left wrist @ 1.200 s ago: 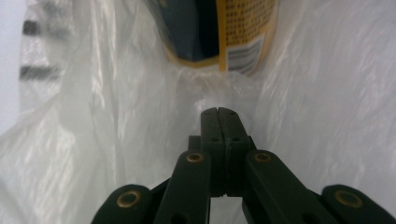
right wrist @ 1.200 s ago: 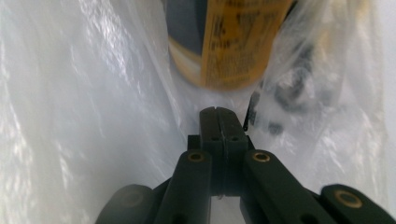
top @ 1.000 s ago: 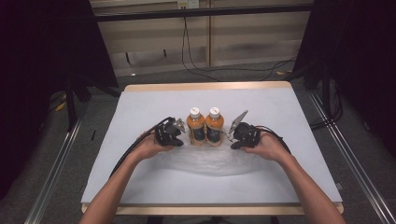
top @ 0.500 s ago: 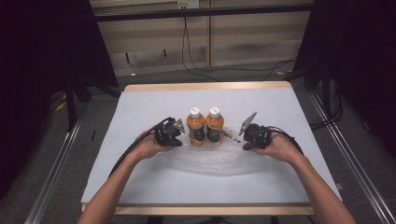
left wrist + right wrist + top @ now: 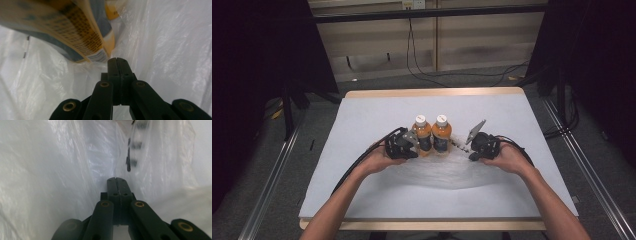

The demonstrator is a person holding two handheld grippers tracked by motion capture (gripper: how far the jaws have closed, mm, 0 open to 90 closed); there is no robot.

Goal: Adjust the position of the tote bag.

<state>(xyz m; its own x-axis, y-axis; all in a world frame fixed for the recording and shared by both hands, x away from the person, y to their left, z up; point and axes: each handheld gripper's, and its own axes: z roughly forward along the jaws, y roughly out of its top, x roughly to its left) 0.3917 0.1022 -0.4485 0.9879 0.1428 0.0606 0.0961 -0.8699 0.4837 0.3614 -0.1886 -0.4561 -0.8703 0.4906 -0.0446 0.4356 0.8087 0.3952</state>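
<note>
A: Task item looks like the two orange-drink bottles with white caps (image 5: pixel 432 134), standing upright side by side mid-table, touching, inside a thin clear plastic bag (image 5: pixel 437 167) that spreads toward the person.

B: Axis?

A: Bottles' long axis vertical, caps up. Bag lies flat, mouth seemingly toward the bottles; can't tell exactly.

B: Grippers?

A: Left gripper (image 5: pixel 408 145) sits just beside the left bottle; its own view shows the jaws clenched, apparently pinching bag film, bottle label (image 5: pixel 75 32) close above. Right gripper (image 5: pixel 473 148) is near the right bottle, a gap between; jaws pressed together on film (image 5: pixel 75 170) too, by the look.

B: Step?

A: Probably bagging, each gripper holding a bag edge. Next move likely calls for pulling both edges evenly around the bottles without tipping them.

B: Surface?

A: White cloth-covered table (image 5: pixel 362 115).
</note>
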